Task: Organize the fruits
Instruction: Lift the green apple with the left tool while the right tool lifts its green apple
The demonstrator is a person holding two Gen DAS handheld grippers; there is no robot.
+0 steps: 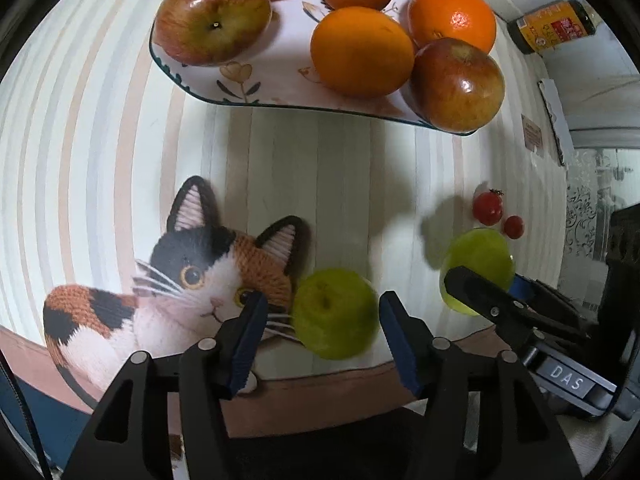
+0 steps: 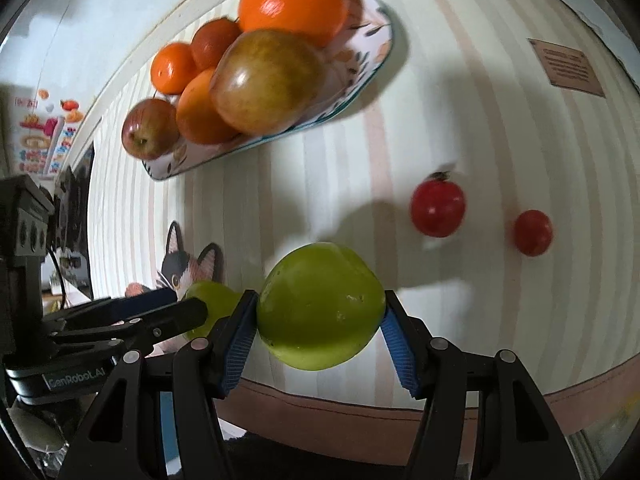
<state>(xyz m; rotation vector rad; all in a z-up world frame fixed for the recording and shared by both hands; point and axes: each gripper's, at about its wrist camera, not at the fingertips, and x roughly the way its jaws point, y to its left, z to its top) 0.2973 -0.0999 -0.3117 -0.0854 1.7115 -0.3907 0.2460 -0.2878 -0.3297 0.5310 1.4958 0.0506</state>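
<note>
A floral plate (image 1: 256,92) at the far side holds two red apples (image 1: 212,16) and several oranges (image 1: 362,52); it also shows in the right wrist view (image 2: 360,76). My left gripper (image 1: 320,316) is open around a green apple (image 1: 336,314) on the table, with a gap on each side. My right gripper (image 2: 318,312) is shut on a second green apple (image 2: 320,306), which also shows at the right of the left wrist view (image 1: 478,258). Two small red tomatoes (image 2: 438,208) lie on the table beyond it.
A striped tablecloth with a cat picture (image 1: 176,280) covers the table. A dark bottle (image 1: 554,26) lies at the far right by the wall. A small brown label (image 2: 566,66) lies on the cloth. The table's front edge runs just below both grippers.
</note>
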